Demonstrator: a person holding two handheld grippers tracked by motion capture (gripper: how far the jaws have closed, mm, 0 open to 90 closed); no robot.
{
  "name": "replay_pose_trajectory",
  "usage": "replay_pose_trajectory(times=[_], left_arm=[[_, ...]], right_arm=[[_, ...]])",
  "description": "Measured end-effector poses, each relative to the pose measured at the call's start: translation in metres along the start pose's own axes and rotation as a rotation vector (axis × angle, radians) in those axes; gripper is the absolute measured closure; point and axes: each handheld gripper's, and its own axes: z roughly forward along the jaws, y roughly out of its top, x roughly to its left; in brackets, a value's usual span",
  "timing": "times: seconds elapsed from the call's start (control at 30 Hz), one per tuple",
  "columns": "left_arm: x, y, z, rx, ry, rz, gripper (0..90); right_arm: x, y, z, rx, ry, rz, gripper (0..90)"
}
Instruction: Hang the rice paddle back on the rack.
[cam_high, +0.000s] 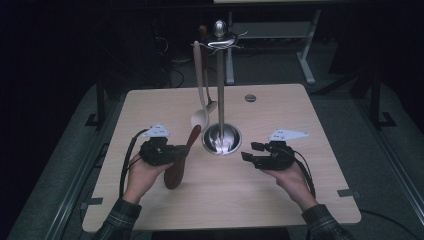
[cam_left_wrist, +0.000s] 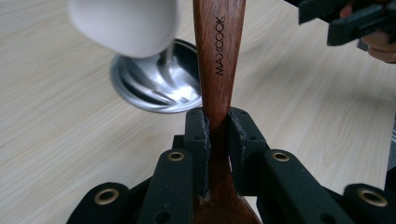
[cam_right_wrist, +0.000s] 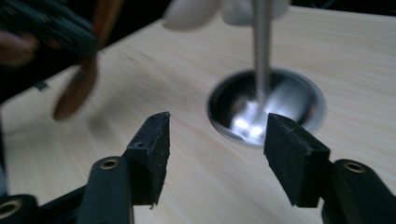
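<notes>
The left gripper (cam_left_wrist: 217, 133) is pinching the wooden spoon (cam_left_wrist: 218, 60) at its narrow neck, handle rising beyond the jaws. Stiff, light and smooth, it is likely gripping best there. The right gripper (cam_right_wrist: 217, 154) is hovering with jaws spread, empty.

Dark wooden spoon (cam_high: 180, 159) — tilted, clamped

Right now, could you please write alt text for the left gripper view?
The left gripper clamps its black fingers on the neck of a dark wooden spoon stamped MAXCOOK. Behind it, a white spoon bowl hangs over the stand's shiny steel base on the pale wooden table.
</notes>
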Motion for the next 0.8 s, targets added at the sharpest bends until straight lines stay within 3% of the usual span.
replay_pose_trajectory(times=[0.27,0.57,0.8], left_arm=[[-0.016,0.002,0.019,-0.022,-0.003,0.031,78.6],[-0.031,0.004,0.031,-0.032,-0.009,0.055,78.6],[-0.04,0.006,0.033,-0.053,0.001,0.077,78.6]], right_arm=[[0.019,0.022,0.022,-0.046,0.106,0.003,49.0],[0.03,0.031,0.042,-0.073,0.172,0.04,52.2],[0.039,0.034,0.055,-0.083,0.188,0.057,59.3]])
